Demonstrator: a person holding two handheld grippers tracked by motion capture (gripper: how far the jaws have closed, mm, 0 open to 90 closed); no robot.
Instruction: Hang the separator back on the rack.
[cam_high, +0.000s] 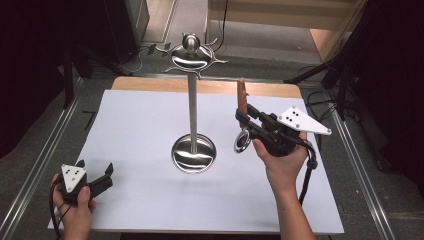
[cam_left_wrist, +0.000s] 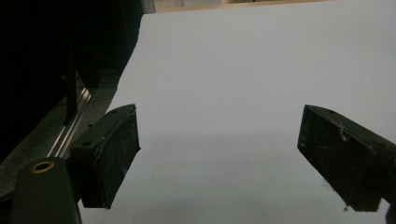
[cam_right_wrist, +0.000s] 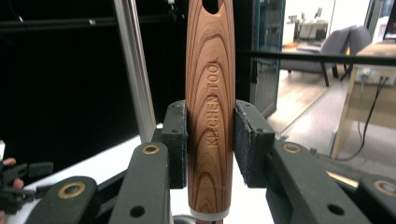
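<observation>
The right gripper (cam_high: 243, 121) is clamped on the wooden handle (cam_right_wrist: 210, 116) of a kitchen utensil (cam_high: 242, 117), its two pads pressing the handle from either side in the right gripper view, where the grain and the engraved words "KITCHEN TOOL" run up its length. The utensil is held upright above the white table (cam_high: 140, 200), its long axis near vertical: the handle end with a hanging hole points up and away toward the far edge, and a small round metal head (cam_high: 242, 142) hangs below the jaws. What the coming move appears to turn on is the metal stand (cam_high: 193, 100), which rises from a round base (cam_high: 194, 154) near the table's middle, just to the left of the held utensil; its hooked crown (cam_high: 191, 56) sits higher and farther toward the far edge than the top of the handle. Judged from this, the hole would have to be lifted and carried left to meet one of the hooks. The right hand is much the nearer to the stand. The left gripper (cam_high: 95, 176) rests near the front left corner of the table, well apart from stand and utensil, its jaws spread wide with bare table between them.
</observation>
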